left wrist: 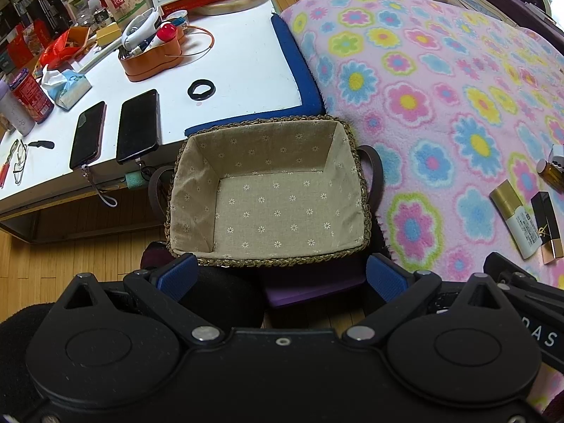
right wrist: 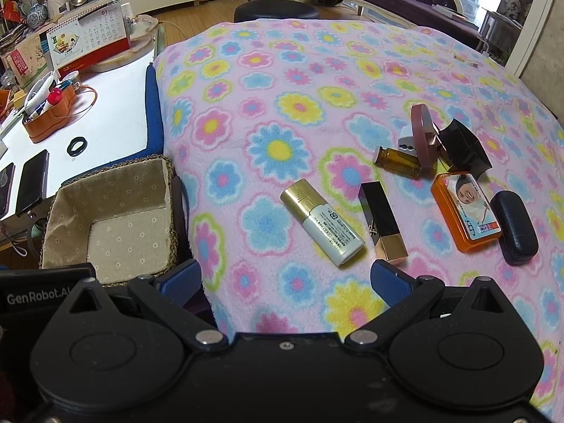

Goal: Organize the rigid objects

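- Rigid objects, your stock to sort: a loose cluster lies on the flowered blanket (right wrist: pixel 317 81) toward its right side, well apart from the basket, so each piece will need carrying across.
- White bottle with gold cap (right wrist: pixel 322 222): on its side, nearest your right gripper, just beside the lipstick.
- Black-and-gold lipstick tube (right wrist: pixel 382 224): lying flat, gold end toward you.
- Amber glass vial (right wrist: pixel 398 162): on its side, farther back, touching or nearly touching the pink round compact (right wrist: pixel 423 134), which stands tilted on edge against a black box (right wrist: pixel 465 146).
- Orange tin with a printed lid (right wrist: pixel 465 211): flat, just beside a dark oval case (right wrist: pixel 514 227) at the cluster's right end.
- Lined wicker basket (left wrist: pixel 178 190): sits off the blanket's left edge, below the near corner of the white desk (left wrist: pixel 246 63); empty, cloth floor bare. Judged the collecting bin.
- Left gripper (left wrist: pixel 278 275): you hold it over the basket's near rim, jaws spread wide, nothing between them.
- Right gripper (right wrist: pixel 285 282): jaws likewise wide apart and empty, hovering at the blanket's near edge, facing the bottle and lipstick; likely the first picks.
- Desk, not part of the sort as far as you can judge: two phones (left wrist: pixel 137 127) at its near edge, a black ring (left wrist: pixel 201 89), and an orange organizer (left wrist: pixel 151 60) crammed with tubes and small items.
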Motion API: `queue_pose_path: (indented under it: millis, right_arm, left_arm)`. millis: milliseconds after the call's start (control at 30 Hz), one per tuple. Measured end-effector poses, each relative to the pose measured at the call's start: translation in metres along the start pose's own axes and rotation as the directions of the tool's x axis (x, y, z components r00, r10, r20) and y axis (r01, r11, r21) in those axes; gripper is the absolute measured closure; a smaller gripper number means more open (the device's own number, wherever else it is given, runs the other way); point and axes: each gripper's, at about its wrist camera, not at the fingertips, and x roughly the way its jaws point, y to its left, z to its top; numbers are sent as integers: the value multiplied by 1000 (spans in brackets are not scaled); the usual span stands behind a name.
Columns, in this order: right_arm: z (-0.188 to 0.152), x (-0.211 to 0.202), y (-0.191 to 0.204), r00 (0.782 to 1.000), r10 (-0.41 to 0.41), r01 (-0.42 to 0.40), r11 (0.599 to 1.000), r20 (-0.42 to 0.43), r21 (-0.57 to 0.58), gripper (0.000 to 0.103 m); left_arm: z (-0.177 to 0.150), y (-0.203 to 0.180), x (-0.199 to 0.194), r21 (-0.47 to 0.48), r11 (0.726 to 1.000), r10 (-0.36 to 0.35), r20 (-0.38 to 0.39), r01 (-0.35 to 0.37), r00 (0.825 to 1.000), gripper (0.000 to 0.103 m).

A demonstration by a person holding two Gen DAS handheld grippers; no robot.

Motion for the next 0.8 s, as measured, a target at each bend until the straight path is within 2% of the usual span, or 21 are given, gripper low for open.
queue_pose_path:
  millis: [300, 500, 800]
  right_arm:
    - [-1, 1, -3, 1000, -4, 4, 1000, -3, 12, 0]
    - [-4, 3, -9, 1000, -15, 15, 1000, -6, 25, 0]
    - [-10, -8, -56, 996, -68, 63, 993, 58, 97, 1]
  left_arm:
    - [-2, -5, 3, 14, 1000, -15, 5, 15, 1000, 6]
    - [-3, -9, -3, 45, 998, -50, 28, 49, 998, 6]
    - [-5, -21, -7, 114, 990, -91, 48, 85, 995, 7]
